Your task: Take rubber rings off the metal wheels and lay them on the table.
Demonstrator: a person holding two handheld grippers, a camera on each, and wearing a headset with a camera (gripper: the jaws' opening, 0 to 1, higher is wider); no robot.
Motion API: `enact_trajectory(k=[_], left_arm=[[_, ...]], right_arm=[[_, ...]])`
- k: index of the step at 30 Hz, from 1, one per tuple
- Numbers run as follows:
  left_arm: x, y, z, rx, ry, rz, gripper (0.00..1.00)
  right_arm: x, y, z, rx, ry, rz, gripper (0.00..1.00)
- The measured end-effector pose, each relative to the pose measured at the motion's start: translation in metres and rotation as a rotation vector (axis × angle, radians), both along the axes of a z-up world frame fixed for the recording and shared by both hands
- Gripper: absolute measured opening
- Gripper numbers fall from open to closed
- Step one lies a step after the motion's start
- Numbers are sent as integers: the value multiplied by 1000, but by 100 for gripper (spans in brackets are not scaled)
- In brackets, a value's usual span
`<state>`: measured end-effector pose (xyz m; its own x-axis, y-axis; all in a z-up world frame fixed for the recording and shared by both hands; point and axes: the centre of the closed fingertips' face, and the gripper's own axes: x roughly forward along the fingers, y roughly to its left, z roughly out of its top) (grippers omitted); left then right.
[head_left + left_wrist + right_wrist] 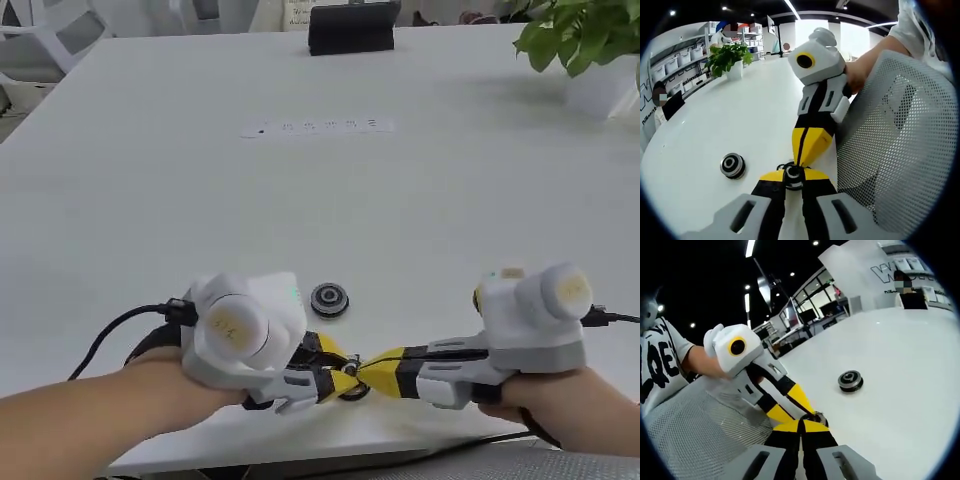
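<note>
A small metal wheel (351, 373) with a black rubber ring is held just above the table's front edge, between both grippers. My left gripper (335, 368) comes in from the left and is shut on this wheel (792, 176). From the right, my right gripper (372, 365) meets it tip to tip, its yellow jaws pressed together on the rubber ring at the wheel's rim (816, 417). A second metal wheel (329, 298) with its black ring on lies flat on the white table, just beyond the grippers; it also shows as a wheel (733, 165) in the left gripper view and a wheel (850, 381) in the right one.
The white table (320, 200) stretches far ahead. A power strip (318, 127) lies mid-table, a dark box (351, 28) stands at the far edge, and a potted plant (585, 45) at the far right. A mesh chair back (895, 140) is close to the front edge.
</note>
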<state>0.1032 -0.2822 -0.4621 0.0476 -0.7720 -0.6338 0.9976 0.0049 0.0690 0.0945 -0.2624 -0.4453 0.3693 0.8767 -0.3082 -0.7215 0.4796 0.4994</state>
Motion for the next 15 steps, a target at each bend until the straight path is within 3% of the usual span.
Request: enact_trajectory(k=[3, 8, 15], left_arm=[[1, 0, 1, -2, 2, 1, 6], [1, 0, 1, -6, 2, 6, 6], [0, 0, 1, -10, 3, 4, 7]], right_arm=[[6, -5, -7, -86, -26, -18, 0], [6, -8, -7, -68, -22, -25, 0], [4, -16, -12, -97, -19, -38, 0]])
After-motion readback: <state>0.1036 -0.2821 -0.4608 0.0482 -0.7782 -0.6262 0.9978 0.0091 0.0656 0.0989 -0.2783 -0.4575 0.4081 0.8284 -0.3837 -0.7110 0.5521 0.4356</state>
